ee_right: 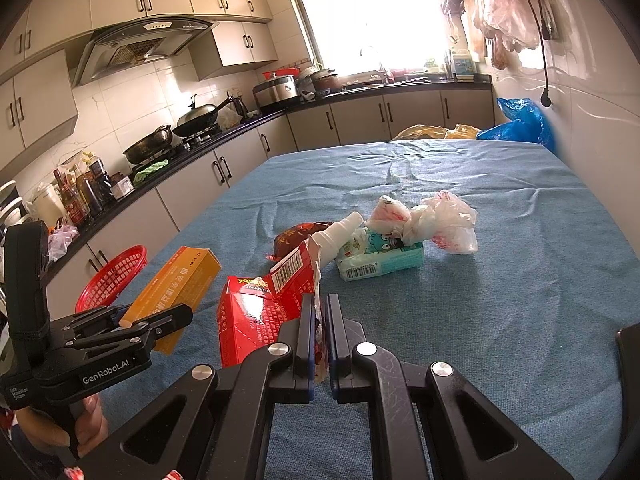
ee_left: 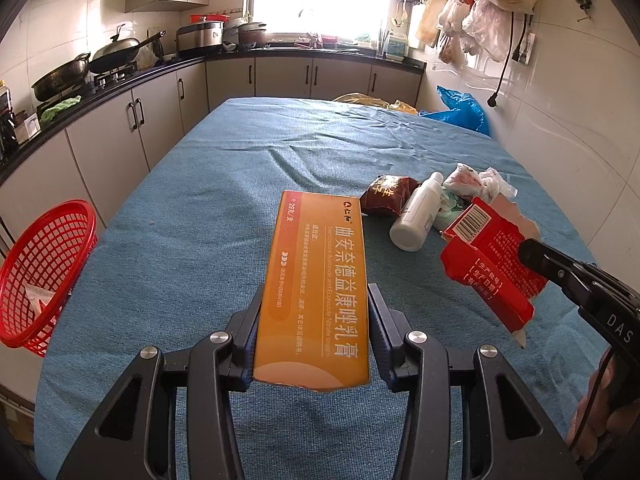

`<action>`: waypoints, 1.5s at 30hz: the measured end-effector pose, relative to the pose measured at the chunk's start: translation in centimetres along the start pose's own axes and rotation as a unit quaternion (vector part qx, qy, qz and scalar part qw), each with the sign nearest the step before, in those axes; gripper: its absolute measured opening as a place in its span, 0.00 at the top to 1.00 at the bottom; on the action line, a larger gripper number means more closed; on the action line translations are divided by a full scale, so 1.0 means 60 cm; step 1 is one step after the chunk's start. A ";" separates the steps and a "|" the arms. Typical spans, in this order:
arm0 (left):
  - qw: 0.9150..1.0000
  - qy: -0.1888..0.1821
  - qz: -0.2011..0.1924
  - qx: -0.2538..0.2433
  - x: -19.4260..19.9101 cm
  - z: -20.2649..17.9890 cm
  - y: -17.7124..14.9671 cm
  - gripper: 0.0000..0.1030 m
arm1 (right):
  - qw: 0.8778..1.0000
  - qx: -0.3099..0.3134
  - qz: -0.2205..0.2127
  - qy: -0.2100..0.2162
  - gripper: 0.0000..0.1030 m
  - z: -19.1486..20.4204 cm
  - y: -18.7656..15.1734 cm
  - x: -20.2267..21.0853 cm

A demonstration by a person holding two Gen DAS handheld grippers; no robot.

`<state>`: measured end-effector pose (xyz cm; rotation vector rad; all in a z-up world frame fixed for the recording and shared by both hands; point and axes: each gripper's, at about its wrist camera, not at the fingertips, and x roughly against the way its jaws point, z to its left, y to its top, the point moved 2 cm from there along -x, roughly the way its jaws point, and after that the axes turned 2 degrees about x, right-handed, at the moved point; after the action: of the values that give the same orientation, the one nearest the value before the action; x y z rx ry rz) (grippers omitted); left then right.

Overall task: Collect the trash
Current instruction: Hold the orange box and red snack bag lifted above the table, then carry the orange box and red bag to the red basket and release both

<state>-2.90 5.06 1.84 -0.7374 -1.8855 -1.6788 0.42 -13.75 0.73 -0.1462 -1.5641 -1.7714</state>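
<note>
My left gripper [ee_left: 316, 296] is shut on an orange medicine box [ee_left: 318, 280], held above the blue tablecloth [ee_left: 200, 208]; it also shows in the right wrist view [ee_right: 176, 284]. My right gripper [ee_right: 319, 304] is shut on a torn red carton [ee_right: 260, 308], seen in the left wrist view [ee_left: 492, 268]. On the cloth lie a white bottle [ee_left: 416, 212], a brown packet [ee_left: 388, 196], a teal tissue pack [ee_right: 380, 260] and crumpled plastic bags [ee_right: 436, 224]. A red basket [ee_left: 40, 272] sits at the table's left edge.
Kitchen counter with pans [ee_left: 80, 68] runs along the left and back. A blue bag [ee_left: 464, 112] and a yellow bag [ee_left: 368, 102] lie at the table's far end. A wall [ee_left: 580, 140] with hanging bags borders the right.
</note>
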 end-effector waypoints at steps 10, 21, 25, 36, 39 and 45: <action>1.000 0.001 -0.002 0.001 0.002 0.003 0.000 0.57 | 1.000 -0.001 0.001 0.000 0.94 -0.001 0.000 -0.001; 0.999 0.027 -0.028 0.001 0.029 0.029 0.000 0.57 | 1.000 -0.028 0.002 -0.003 0.94 -0.010 0.007 0.004; 0.999 0.033 -0.037 0.015 0.040 0.054 0.002 0.57 | 1.000 -0.027 0.009 0.009 0.94 0.013 0.009 -0.001; 0.994 0.057 -0.063 0.062 0.072 0.144 0.008 0.57 | 0.999 0.026 0.016 0.027 0.94 0.106 0.037 -0.026; 0.993 0.063 -0.068 0.074 0.078 0.168 0.009 0.57 | 0.999 0.037 0.021 0.032 0.94 0.126 0.039 -0.034; 0.990 0.072 -0.075 0.093 0.088 0.203 0.007 0.57 | 0.997 0.059 0.028 0.042 0.94 0.168 0.047 -0.049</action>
<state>-6.60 17.57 4.42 -0.3992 -2.0015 -1.5695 0.31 -3.34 3.91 -0.0572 -1.5844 -1.6169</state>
